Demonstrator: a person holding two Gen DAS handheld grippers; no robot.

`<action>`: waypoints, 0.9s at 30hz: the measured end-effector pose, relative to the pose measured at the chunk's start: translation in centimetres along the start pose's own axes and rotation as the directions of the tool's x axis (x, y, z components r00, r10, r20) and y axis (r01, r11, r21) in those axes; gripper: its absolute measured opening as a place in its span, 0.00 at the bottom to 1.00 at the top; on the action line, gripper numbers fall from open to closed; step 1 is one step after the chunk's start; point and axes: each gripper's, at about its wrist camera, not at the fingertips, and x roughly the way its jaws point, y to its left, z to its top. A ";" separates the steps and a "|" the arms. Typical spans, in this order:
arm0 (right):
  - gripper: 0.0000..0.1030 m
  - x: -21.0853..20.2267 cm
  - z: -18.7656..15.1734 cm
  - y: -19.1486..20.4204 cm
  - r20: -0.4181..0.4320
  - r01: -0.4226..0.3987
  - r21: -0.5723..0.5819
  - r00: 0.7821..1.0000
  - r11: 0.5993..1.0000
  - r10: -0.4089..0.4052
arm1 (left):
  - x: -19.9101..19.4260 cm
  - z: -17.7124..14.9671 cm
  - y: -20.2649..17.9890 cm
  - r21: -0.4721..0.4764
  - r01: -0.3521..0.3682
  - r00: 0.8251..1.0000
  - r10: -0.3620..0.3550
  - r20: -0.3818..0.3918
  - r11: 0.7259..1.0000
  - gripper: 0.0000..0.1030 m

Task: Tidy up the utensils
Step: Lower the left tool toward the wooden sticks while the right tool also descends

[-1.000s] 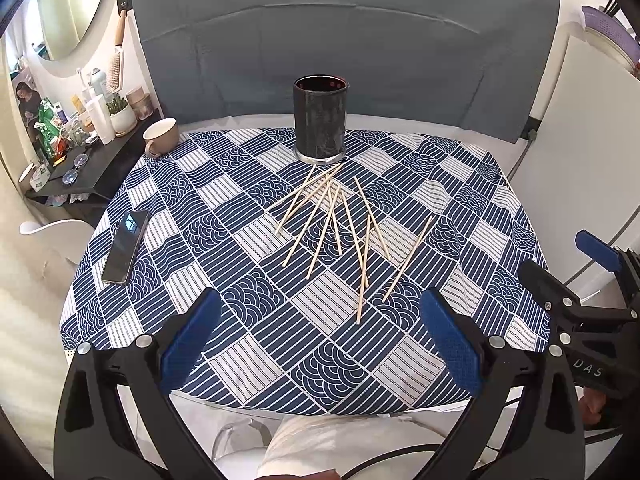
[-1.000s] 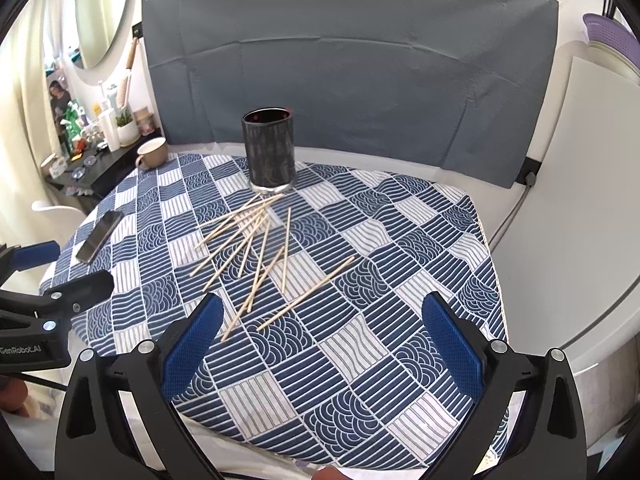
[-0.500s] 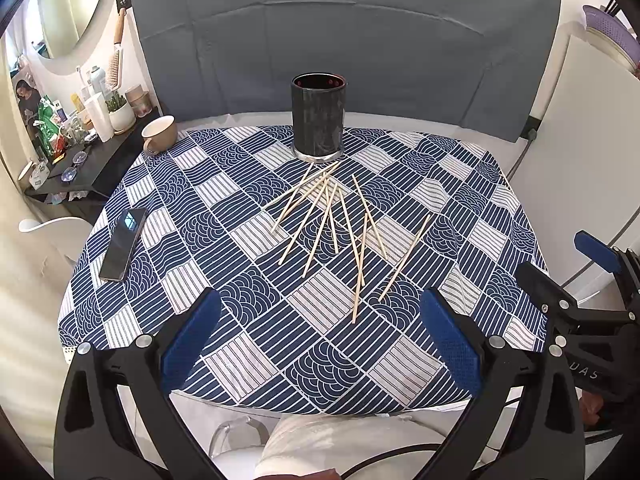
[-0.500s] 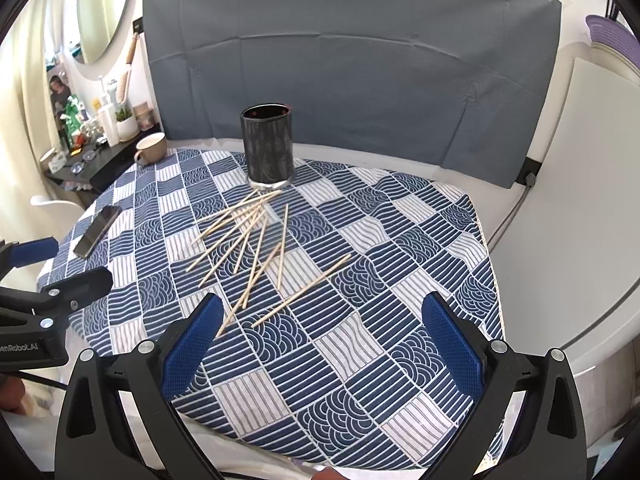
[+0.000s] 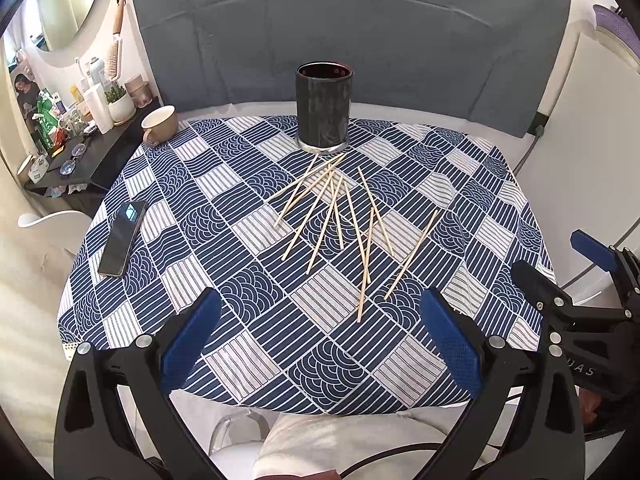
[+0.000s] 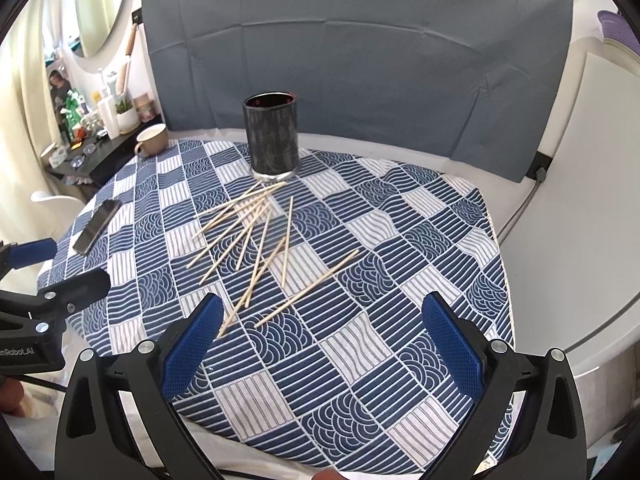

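**Both tongs edged back from the scattered sticks**

Over the last second the table slid slightly up and away in both wrist views, so the two tongs had drawn a little back and higher; the sticks and holder had not shifted on the cloth.

The left tongs [image 5: 320, 344] hung over the near edge of the table [image 5: 100, 320], blue pads spread wide, nothing between them. The right tongs [image 6: 322, 344] were spread just as wide and also empty, poised over the near right part of the patterned cloth. Each appeared at the edge of the other's view.

The wooden chopsticks [image 5: 344, 224] lay loose and crisscrossed on the middle of the table, fanning out from the foot of the dark cylindrical holder [image 5: 324, 108], which stood upright toward the far edge. One or two stick tips reached right up to its base; whether they touched it could not be told. One stick lay apart to the right of the heap.

A phone [image 5: 122, 238] lay flat near the left edge, and a beige mug [image 5: 160, 124] sat at the far left corner.
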 end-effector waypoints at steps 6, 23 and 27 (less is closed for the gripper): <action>0.93 1.6 0.4 0.2 -0.045 -0.025 0.009 0.999 1.000 0.025 | 1.0 0.3 0.6 -0.011 -0.005 0.999 0.004 -0.038 1.000 0.94; 0.93 6.5 1.9 0.7 -0.191 -0.008 0.048 0.981 0.999 0.017 | 5.2 2.2 2.2 -0.018 0.020 0.989 -0.022 -0.149 1.000 0.94; 0.93 7.7 2.4 0.5 -0.226 0.009 0.064 0.974 0.998 0.005 | 6.5 2.9 2.6 -0.013 0.035 0.984 -0.037 -0.177 0.999 0.94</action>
